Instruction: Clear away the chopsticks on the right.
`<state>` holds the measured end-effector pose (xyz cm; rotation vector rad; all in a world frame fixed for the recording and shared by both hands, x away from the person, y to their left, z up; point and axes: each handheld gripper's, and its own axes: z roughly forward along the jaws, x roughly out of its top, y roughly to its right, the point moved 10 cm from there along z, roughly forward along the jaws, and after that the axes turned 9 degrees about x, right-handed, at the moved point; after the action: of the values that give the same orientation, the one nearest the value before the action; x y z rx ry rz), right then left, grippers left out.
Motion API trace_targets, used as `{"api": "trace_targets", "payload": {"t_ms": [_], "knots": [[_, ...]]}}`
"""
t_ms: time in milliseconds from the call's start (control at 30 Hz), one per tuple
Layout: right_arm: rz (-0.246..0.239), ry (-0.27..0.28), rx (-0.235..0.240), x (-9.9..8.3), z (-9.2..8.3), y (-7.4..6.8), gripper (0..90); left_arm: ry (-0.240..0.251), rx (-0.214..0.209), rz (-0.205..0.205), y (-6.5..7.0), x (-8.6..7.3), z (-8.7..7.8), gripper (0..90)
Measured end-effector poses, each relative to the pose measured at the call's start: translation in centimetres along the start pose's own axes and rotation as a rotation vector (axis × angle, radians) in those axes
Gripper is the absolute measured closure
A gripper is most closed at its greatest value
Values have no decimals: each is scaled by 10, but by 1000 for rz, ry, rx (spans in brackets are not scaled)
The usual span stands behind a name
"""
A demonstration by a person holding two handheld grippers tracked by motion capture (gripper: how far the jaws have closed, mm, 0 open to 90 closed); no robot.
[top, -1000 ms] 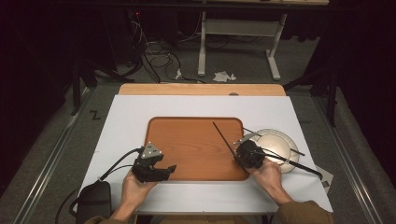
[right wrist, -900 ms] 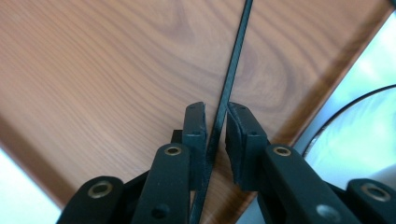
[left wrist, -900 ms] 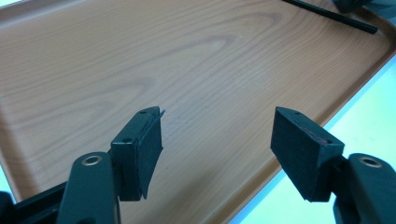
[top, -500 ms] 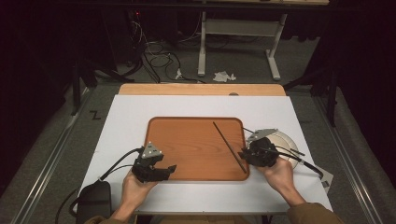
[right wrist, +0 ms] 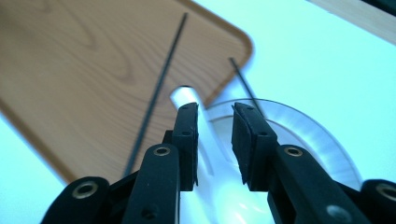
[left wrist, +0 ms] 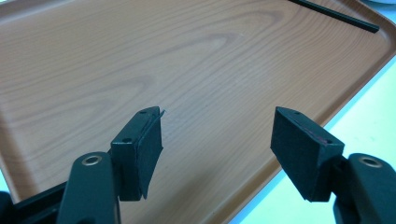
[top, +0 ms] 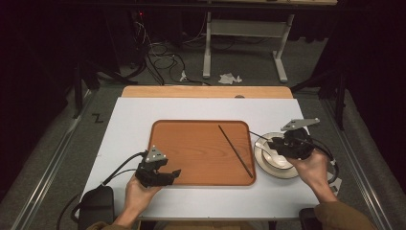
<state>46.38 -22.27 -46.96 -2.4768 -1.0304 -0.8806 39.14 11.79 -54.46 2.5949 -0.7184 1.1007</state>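
A brown wooden tray point(top: 196, 148) lies mid-table on a white sheet. One black chopstick point(top: 235, 151) lies loose along the tray's right side. A white plate point(top: 268, 166) sits just right of the tray, with a second chopstick point(top: 253, 136) poking off its left rim and a white spoon point(right wrist: 184, 95) lying in it. My right gripper point(top: 273, 143) hovers over the plate. Its jaws stand a narrow gap apart, open, with the spoon handle below them point(right wrist: 215, 112). My left gripper point(top: 173, 175) rests wide open over the tray's near left corner, holding nothing point(left wrist: 217, 135).
A black box point(top: 95, 203) sits at the table's near left corner on the left gripper's cable. A bare wooden strip point(top: 206, 92) runs along the far edge. Cables and a desk frame point(top: 244, 28) are on the floor beyond.
The right gripper laid the chopstick on the tray, let go of it and moved right over the plate. The left gripper stayed put.
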Motion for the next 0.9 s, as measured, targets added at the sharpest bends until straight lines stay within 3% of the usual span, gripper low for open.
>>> {"api": "trace_targets", "payload": {"t_ms": [300, 467, 700, 900], "knots": [[54, 5, -58, -7, -20, 43, 737, -2, 1, -1, 0, 0, 0, 337], [102, -2, -76, -18, -22, 65, 739, -3, 2, 0, 0, 0, 1, 337], [147, -35, -98, -38, -16, 84, 742, -4, 2, 0, 0, 0, 1, 337], [169, -65, -104, -53, -12, 92, 743, -4, 5, 3, 0, 0, 1, 337]]}}
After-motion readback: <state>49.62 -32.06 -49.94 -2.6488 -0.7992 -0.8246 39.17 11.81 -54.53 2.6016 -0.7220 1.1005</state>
